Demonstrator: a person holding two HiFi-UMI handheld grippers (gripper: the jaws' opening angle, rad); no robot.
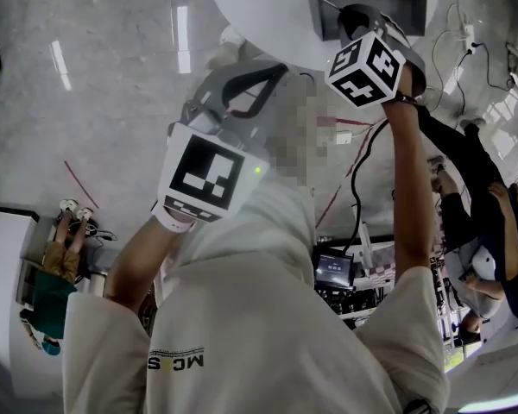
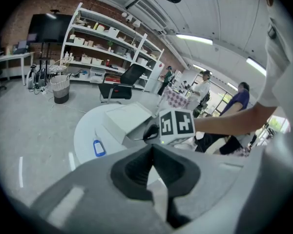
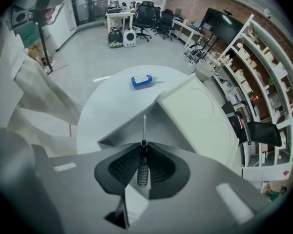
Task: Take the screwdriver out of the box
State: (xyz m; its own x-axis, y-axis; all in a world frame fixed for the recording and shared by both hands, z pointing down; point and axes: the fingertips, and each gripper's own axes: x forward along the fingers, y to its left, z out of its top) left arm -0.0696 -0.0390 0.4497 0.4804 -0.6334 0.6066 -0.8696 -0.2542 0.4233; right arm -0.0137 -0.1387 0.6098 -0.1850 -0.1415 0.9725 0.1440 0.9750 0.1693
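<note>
Now right tongs [image 3: 143, 147] clenched on screwdriver [image 3: 143, 168] above box [image 3: 201, 115], left tongs [image 2: 153, 148] clenched empty

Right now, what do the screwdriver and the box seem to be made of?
Screwdriver: the thin shaft looks like bare metal, pale and slightly shiny; the handle looks like dark ribbed plastic or rubber, matte. Box: smooth white matte lid and walls, probably plastic or coated board; I cannot tell which.

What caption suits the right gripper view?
Right hand-held gripper clamps a screwdriver by its handle above the white box on a round table.
</note>
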